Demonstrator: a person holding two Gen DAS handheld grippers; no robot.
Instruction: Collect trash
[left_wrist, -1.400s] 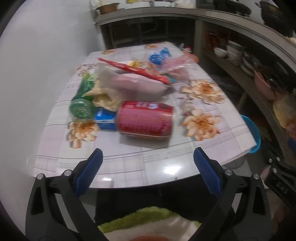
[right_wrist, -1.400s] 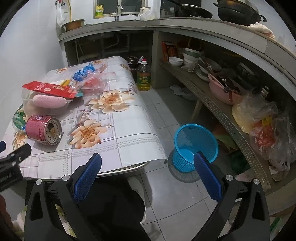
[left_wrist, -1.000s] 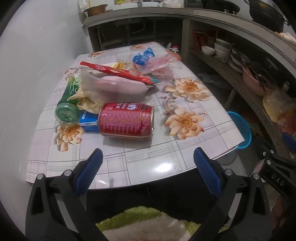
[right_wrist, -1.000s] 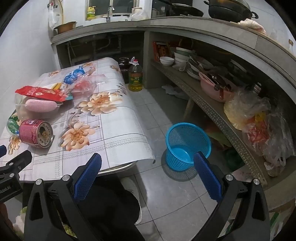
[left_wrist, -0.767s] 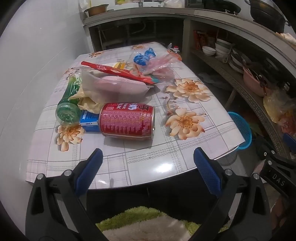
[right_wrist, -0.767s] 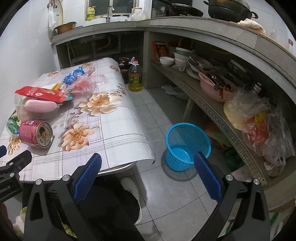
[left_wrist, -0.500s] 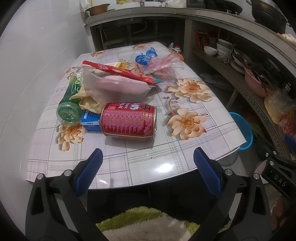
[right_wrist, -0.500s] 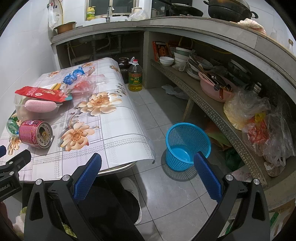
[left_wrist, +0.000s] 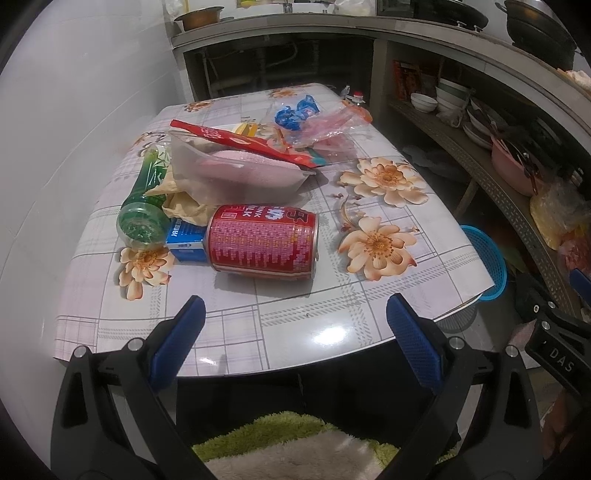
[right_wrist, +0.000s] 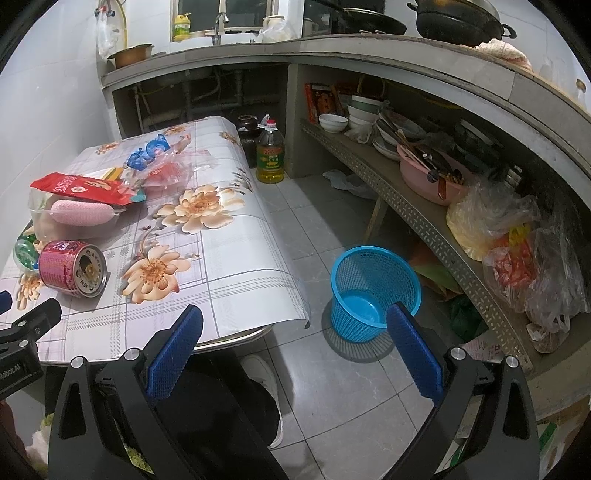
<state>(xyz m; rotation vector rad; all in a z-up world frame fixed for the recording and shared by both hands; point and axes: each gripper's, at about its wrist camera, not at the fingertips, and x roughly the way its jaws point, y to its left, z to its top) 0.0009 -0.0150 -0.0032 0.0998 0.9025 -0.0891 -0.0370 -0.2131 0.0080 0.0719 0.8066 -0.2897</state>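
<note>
On the floral table (left_wrist: 369, 295), a red can (left_wrist: 262, 242) is lying sideways; left gripper (left_wrist: 295, 345) and right gripper (right_wrist: 295, 350) are hovering wide open, empty.

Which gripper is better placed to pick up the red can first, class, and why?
Left. The left gripper is open and faces the red can lying straight ahead on the table. The right gripper points toward the floor and blue basket.

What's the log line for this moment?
left gripper: open, facing can | right gripper: open, empty | can: lying on table | basket: on floor, empty
</note>
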